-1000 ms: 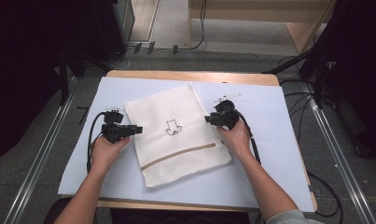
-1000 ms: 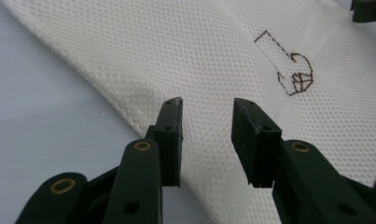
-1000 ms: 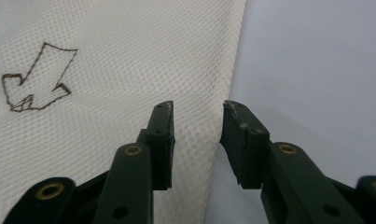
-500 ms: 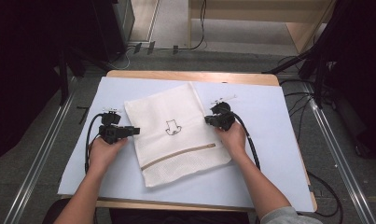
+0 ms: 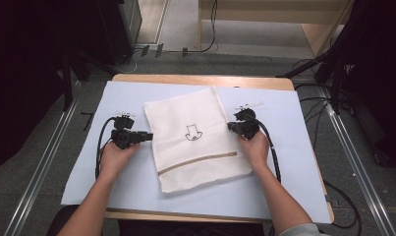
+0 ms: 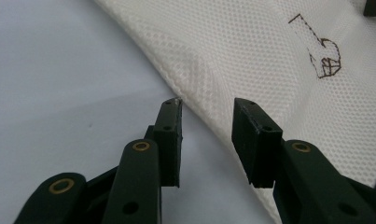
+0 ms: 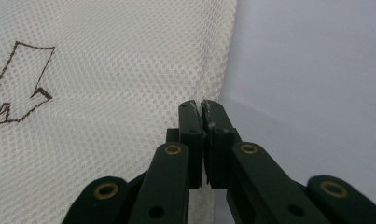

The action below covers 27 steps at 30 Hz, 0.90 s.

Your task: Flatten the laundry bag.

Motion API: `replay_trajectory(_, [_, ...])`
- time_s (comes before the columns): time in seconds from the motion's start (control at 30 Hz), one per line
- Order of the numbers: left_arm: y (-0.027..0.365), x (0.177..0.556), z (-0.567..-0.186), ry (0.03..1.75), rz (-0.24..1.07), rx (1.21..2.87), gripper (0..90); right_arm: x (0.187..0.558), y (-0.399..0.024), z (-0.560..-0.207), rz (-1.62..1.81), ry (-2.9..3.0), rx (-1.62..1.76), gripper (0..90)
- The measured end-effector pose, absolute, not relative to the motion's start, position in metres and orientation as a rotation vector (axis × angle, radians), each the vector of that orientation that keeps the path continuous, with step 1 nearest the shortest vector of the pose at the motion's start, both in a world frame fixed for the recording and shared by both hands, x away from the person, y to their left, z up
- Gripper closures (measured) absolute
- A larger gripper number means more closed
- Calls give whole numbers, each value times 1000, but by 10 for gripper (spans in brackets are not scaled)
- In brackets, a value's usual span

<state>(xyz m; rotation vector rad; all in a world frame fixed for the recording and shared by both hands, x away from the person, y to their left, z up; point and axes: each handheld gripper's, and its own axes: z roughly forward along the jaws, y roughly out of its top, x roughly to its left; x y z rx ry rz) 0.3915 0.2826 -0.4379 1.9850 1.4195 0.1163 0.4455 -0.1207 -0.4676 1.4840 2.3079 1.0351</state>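
A white mesh bag [image 5: 198, 139] is lying flat near the middle of the worktop [image 5: 195, 81], on a pale blue sheet [image 5: 289, 187] that is covering most of it. The bag is sitting slightly askew, with a small dark outline drawing [image 5: 191, 132] near its centre and a tan zip [image 5: 198, 162] running across its lower part.

The left hand-held gripper [image 5: 145, 136] is resting just beside the bag's left edge, its jaws standing apart. In the left gripper view, the left hand-held gripper [image 6: 206, 109] is straddling that edge: one jaw is over the blue sheet, the other is over the mesh, and the hem is passing between them without being pinched.

The right hand-held gripper [image 5: 231, 126] is sitting at the bag's right edge. In the right gripper view, the right hand-held gripper [image 7: 202, 106] has its jaws pressed together, having just been closing, and they are clamping the border of the mesh bag [image 7: 106, 93], which is puckering slightly at the tips
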Motion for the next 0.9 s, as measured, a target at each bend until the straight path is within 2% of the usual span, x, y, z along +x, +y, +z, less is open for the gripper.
replay_trajectory(0.27, [265,403,-442,1380,83,2015,659,437,-151,-469,1000,2218,1570,885])
replay_trajectory(0.37, [259,406,-443,1365,76,2028,670,434,-158,-471,1014,2197,1595,818])
replay_trajectory(0.5, [252,407,-442,1348,73,2050,760,427,-167,-466,1051,2187,1599,728])
replay_trajectory(0.63, [252,407,-444,1375,55,2071,843,408,-181,-451,1075,2182,1550,775])
replay_trajectory(0.73, [252,406,-447,1403,41,2072,851,392,-192,-447,1049,2191,1536,900])
replay_trajectory(0.9, [248,406,-450,1392,58,2082,848,378,-199,-457,921,2270,1537,900])
